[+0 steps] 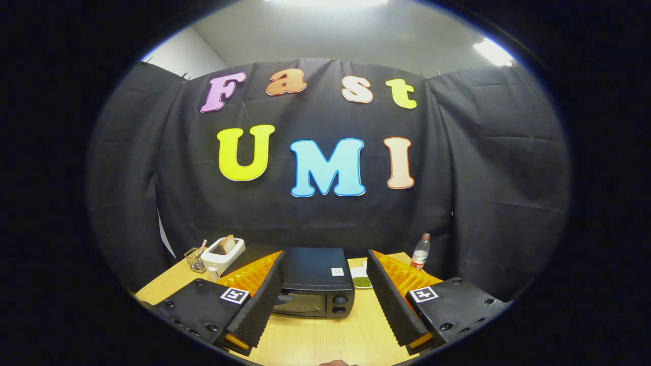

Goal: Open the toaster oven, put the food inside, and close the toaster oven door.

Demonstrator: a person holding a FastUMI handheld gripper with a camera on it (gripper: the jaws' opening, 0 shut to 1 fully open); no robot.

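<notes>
Far left on the tabletop (315,340): a small wire holder (194,259), then a white pop-up toaster (222,255) with a slice of bread (227,244) standing in its slot, both close to the black cloth wall (152,203). Little spare room on that side, so better not to swing wide there.

Centre: the black toaster oven (316,284), door up and shut, glass front and knobs facing the fingers. Fits either a door waiting to be pulled down or one closed again after loading; contents behind the glass too dark to tell. For any work on the door: square approach, straight along the bare strip of tabletop in front, with room left for a door dropping forward.

Gripper (328,305): fingers spread wide, holding nothing, the oven framed between and just beyond them.

Right of the oven: a small dish of something green (362,278), likely the food, touching or just beside the oven's side. Further right, a plastic bottle (420,251) near the tabletop's far corner, easily toppled.
</notes>
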